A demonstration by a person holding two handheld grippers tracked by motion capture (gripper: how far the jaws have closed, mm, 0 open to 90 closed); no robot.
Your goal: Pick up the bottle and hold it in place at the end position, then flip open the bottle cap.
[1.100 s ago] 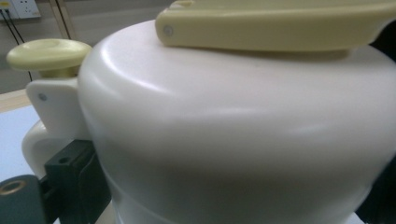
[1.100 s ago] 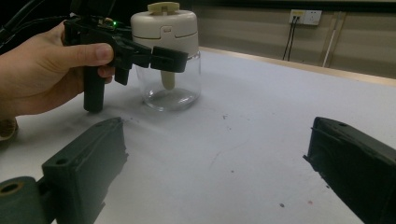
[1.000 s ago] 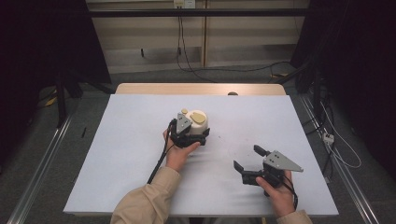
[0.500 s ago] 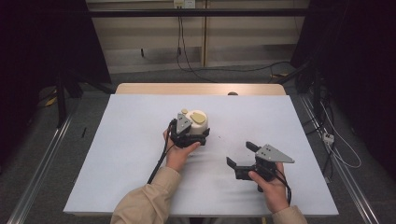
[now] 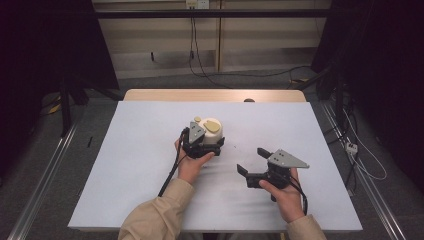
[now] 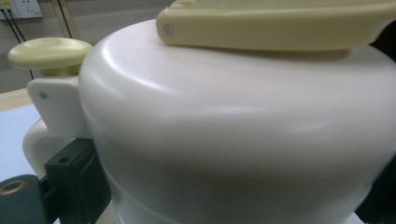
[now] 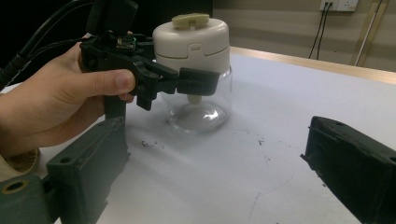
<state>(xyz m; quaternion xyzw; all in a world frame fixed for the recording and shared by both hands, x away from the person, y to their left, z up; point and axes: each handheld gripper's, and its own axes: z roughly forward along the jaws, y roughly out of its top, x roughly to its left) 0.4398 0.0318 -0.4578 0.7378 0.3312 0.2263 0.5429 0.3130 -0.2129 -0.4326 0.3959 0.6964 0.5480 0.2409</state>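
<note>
cream-lidded jar (image 5: pixel 210 131) stands upright (lid up), left gripper (image 5: pixel 202 145) clamping it.

A jar (image 5: pixel 210 134) stands on the bench (image 5: pixel 130 165), a little far of its middle. The left hand-held gripper (image 5: pixel 204 145) sits against the jar's near side. The right hand-held gripper (image 5: pixel 252 162) lies to the right and nearer, apart from the jar.
</note>
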